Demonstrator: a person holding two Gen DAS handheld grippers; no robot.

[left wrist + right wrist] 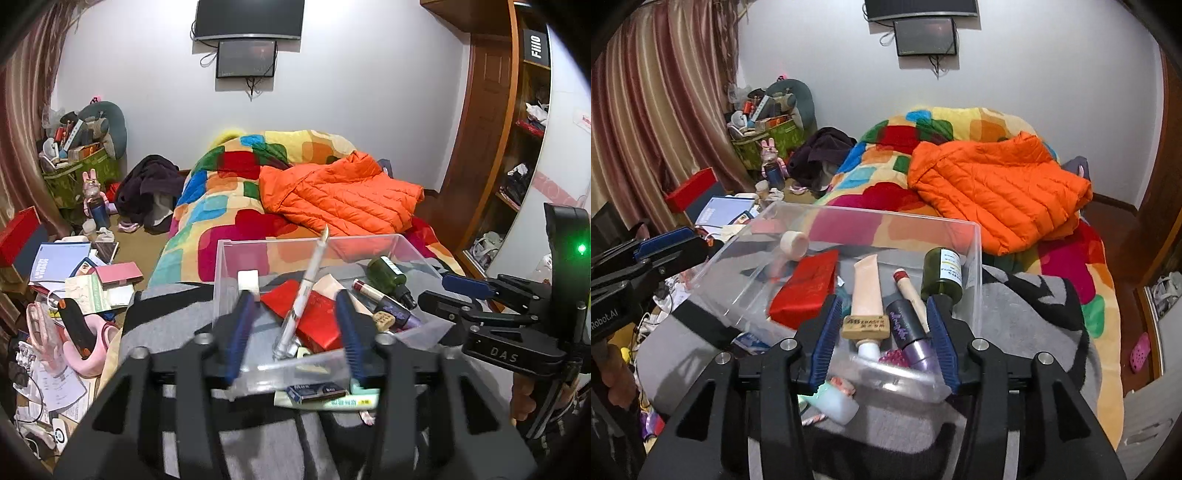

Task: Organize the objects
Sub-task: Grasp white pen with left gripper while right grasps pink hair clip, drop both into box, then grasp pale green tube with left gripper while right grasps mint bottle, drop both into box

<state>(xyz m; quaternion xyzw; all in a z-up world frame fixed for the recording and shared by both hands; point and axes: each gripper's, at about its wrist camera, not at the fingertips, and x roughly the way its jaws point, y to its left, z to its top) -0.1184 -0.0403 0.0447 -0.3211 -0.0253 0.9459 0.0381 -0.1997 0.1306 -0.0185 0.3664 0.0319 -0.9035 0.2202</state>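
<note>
Left wrist view: left gripper (293, 325) jaws are parted around a pen (306, 291) leaning inside the clear bin (406, 247), unpressed. Right gripper (884, 332) jaws, also parted, hang empty over tubes collected there for sorting.

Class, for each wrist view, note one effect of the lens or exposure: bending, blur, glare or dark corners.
Left wrist view: the wooden wardrobe bows in a curve, corners go black, and the green light flares. Right wrist view: the curtain bends, the clear box near rim smears with blur and glare.
</note>
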